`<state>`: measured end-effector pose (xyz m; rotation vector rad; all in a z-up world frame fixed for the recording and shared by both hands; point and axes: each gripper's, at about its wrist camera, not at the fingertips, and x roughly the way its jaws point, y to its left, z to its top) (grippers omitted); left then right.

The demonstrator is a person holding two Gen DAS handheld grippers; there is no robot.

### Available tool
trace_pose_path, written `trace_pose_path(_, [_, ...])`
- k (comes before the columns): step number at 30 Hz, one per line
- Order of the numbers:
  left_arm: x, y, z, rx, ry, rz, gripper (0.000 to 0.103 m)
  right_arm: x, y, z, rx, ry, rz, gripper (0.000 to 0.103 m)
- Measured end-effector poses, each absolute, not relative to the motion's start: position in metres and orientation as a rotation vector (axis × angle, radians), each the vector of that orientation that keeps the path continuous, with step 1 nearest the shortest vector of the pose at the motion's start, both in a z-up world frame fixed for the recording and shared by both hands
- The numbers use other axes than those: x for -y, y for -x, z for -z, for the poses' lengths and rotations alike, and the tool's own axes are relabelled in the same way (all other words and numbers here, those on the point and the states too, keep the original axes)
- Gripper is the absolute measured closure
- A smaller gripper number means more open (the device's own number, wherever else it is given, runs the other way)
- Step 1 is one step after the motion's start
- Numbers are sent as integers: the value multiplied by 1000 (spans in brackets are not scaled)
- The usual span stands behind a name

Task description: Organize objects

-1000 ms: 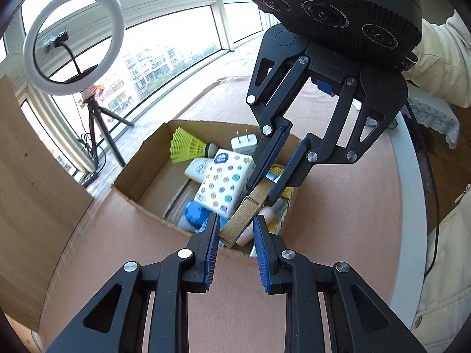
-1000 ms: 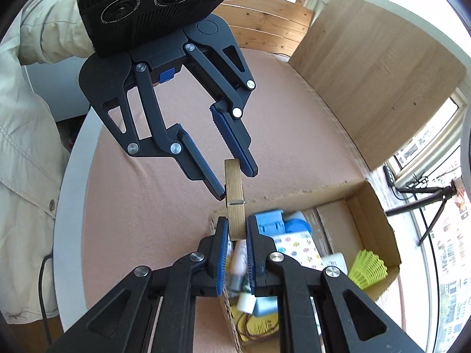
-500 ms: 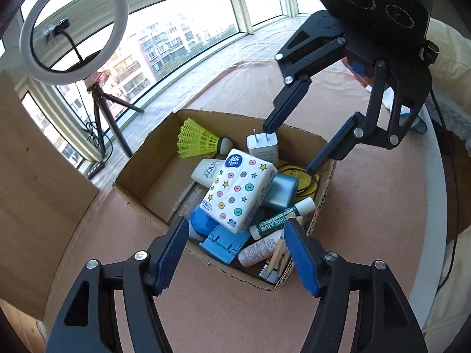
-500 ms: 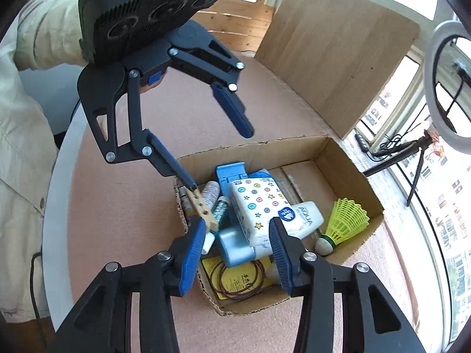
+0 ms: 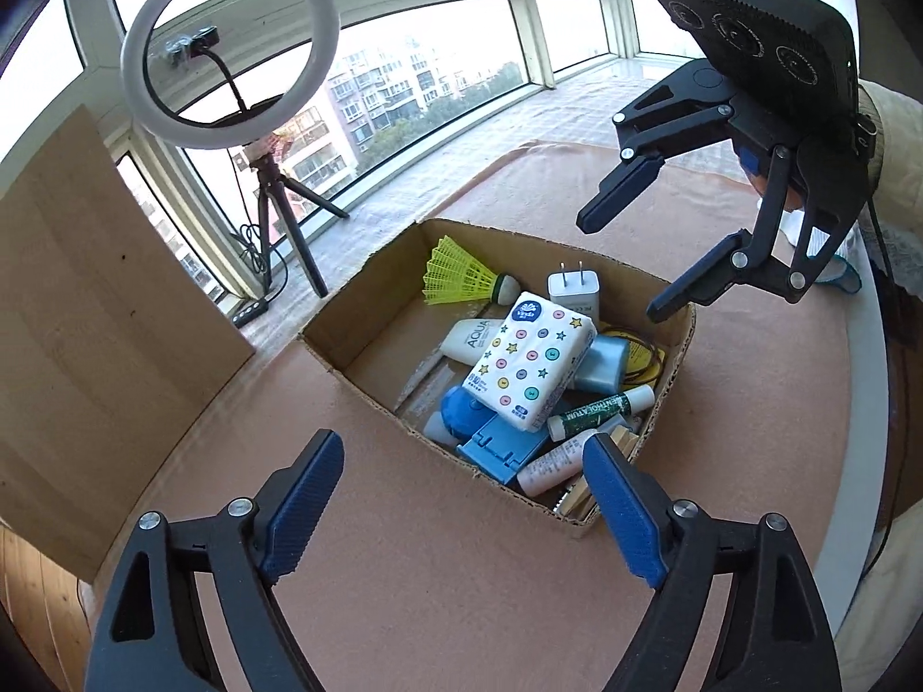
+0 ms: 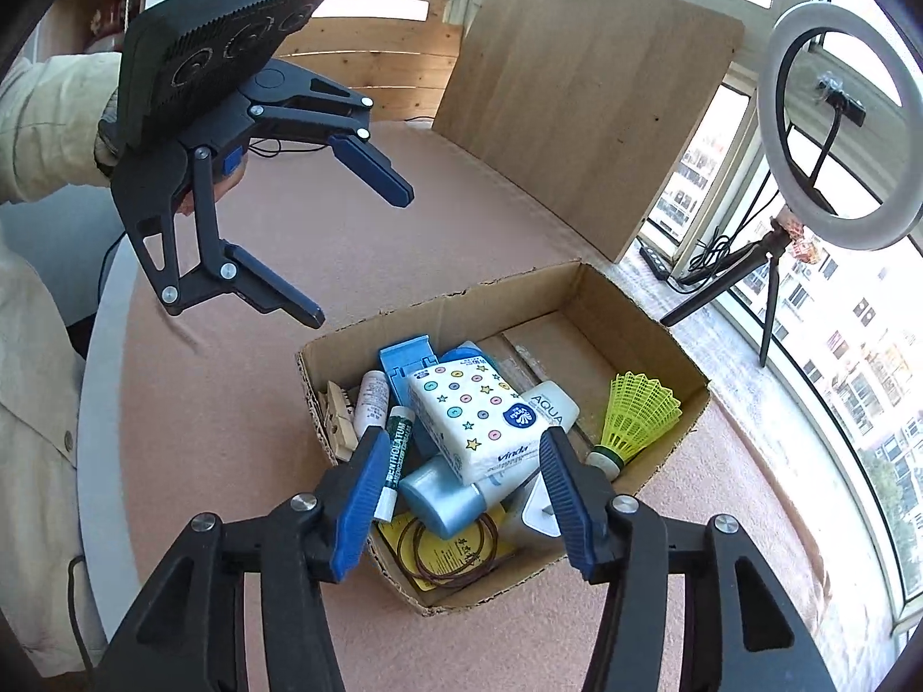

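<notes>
Above the cardboard box [image 5: 357,357] I hold both tools, and nothing is gripped in either. My left gripper [image 5: 461,510] hangs over the near wall of the box with its jaws spread wide and opening, only air and the box's contents showing between the blue pads. My right gripper [image 6: 458,496] sits over the opposite side of the box, its jaws about half apart and opening too, pads clear of everything below. Inside the box, the wooden clothespin [image 6: 337,418] lies against the side wall, just beside a white tube [image 6: 372,398] and a green lip-balm stick [image 6: 395,461]. A star-patterned tissue pack [image 5: 528,360] rests on top of the pile in the middle of the box, partly over a blue holder [image 5: 499,444] and a pale blue bottle [image 6: 441,496]. Toward the far end of the box from my left tool lie a yellow shuttlecock [image 5: 461,279], a white charger plug [image 5: 571,291] and a white AQUA tube [image 5: 470,340]. A yellow card with brown hair ties [image 6: 450,551] lies on the box floor under the bottle. Beyond the box stands a ring light [image 5: 231,52] on a tripod by the window.
</notes>
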<state>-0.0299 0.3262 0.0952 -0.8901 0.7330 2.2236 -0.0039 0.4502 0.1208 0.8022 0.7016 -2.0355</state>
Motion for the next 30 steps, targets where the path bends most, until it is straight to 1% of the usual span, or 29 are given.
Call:
trace_pose_path(2, [-314, 29, -98, -701, 900, -2259, 13, -446, 2, -124, -697, -811, 2070, 46])
trace_pose_path(4, [-300, 30, -101, -659, 919, -2311, 13, -440, 2, -127, -673, -828, 2117, 37])
trace_pose_path(6, [-280, 31, -103, -614, 942, -2376, 5, -432, 4, -128, -643, -849, 2179, 32])
trace_pose_path(8, [-257, 30, -106, -562, 965, -2447, 1, -423, 6, -131, -581, -874, 2256, 28])
trace_pose_path(9, [-244, 30, -108, -522, 976, -2488, 1, -417, 7, -132, -537, -888, 2293, 26])
trace_pose_path(10, [-229, 30, -110, -469, 985, -2530, 1, -410, 8, -133, -488, -904, 2331, 20])
trace_pose_path(12, [-198, 29, -114, -337, 1001, -2616, 1, -394, 9, -133, -401, -941, 2409, 13])
trace_pose_path(14, [-168, 29, -115, -233, 1042, -2682, 1, -375, 9, -134, -339, -969, 2481, 13])
trace_pose_path(18, [-113, 26, -113, -145, 1114, -2753, 1, -329, 7, -133, -255, -1041, 2603, 12])
trace_pose_path(22, [-60, 20, -115, -21, 1142, -2779, 1, -283, 7, -132, -155, -1112, 2675, 12])
trace_pose_path(25, [-26, 17, -120, 9, 1165, -2838, 1, -252, 6, -133, -138, -1176, 2711, 12])
trace_pose_path(30, [20, 12, -129, -11, 1224, -2924, 1, -215, 7, -137, -65, -1279, 2738, 12])
